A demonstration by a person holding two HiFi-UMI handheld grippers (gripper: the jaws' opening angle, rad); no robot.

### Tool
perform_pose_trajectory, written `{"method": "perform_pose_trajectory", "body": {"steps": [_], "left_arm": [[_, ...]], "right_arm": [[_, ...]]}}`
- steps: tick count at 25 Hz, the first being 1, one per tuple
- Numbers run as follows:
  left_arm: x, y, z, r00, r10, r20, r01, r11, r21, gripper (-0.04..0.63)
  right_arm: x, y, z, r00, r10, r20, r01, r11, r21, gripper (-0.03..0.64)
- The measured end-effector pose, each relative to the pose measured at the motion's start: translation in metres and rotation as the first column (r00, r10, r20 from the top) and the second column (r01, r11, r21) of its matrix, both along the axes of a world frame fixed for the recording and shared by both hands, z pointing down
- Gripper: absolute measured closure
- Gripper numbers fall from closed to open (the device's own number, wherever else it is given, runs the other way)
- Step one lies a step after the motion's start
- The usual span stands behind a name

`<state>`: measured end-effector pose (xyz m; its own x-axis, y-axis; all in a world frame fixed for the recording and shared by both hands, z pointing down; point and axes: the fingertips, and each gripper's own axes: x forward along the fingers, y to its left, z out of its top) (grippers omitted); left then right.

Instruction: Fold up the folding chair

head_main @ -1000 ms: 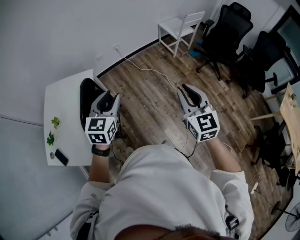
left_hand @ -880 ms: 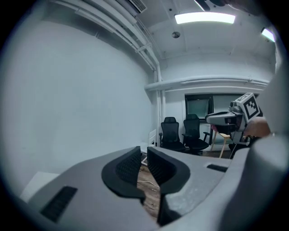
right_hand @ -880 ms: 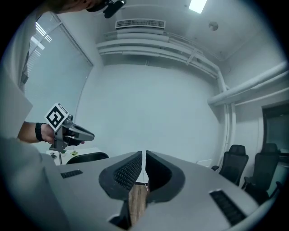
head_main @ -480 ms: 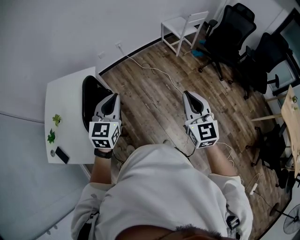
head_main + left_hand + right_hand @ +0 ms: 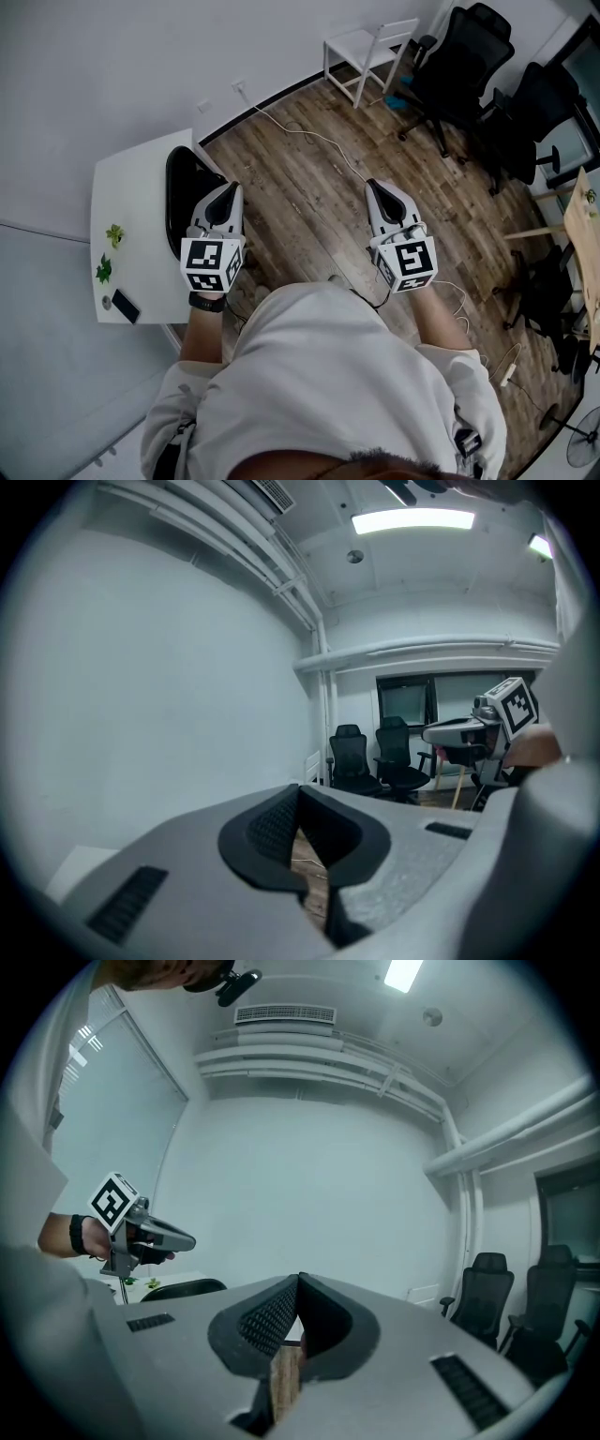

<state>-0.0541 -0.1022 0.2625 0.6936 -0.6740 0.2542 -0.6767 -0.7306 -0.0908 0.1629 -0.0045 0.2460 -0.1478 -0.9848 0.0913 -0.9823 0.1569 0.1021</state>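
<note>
A white chair point(image 5: 370, 52) stands by the far wall, well ahead of both grippers, with its seat down. It also shows small in the left gripper view, as the white chair point(image 5: 312, 766). I hold my left gripper point(image 5: 225, 194) over the wooden floor beside a white table, its jaws shut on nothing. My right gripper point(image 5: 380, 190) hovers level over the floor further right, also shut and empty. In their own views the left gripper point(image 5: 298, 789) and the right gripper point(image 5: 298, 1279) show pads pressed together with only floor behind.
A white table point(image 5: 131, 234) at the left carries a black curved object point(image 5: 183, 183), small plants and a phone. Black office chairs point(image 5: 464, 61) stand at the far right. A cable point(image 5: 309, 145) runs across the wood floor. A wooden table edge point(image 5: 586, 234) is at the right.
The jaws of both grippers have closed from slightly apart. Both hands have stayed almost where they were.
</note>
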Motion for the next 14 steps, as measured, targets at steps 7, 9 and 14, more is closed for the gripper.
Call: {"method": "perform_pose_trajectory", "body": {"steps": [7,9,14], "left_arm": [[-0.003,0.0022,-0.0001,1.0,-0.004,0.008,0.004,1.0,0.0,0.588],[-0.0049,0.0038,0.0014,1.0,-0.003,0.012,0.003,1.0,0.0,0.588],[-0.0067,0.004,-0.0016,1.0,-0.008,0.019,0.008,1.0,0.003,0.588]], "right_arm": [[-0.0057,0.0,-0.0013,1.0,-0.011,0.003,0.011,1.0,0.006,0.598],[-0.0078,0.0005,0.0005,1.0,-0.012,0.006,0.012,1.0,0.005,0.6],[-0.0093,0.0005,-0.0046,1.0,-0.016,0.005,0.016,1.0,0.017,0.6]]}}
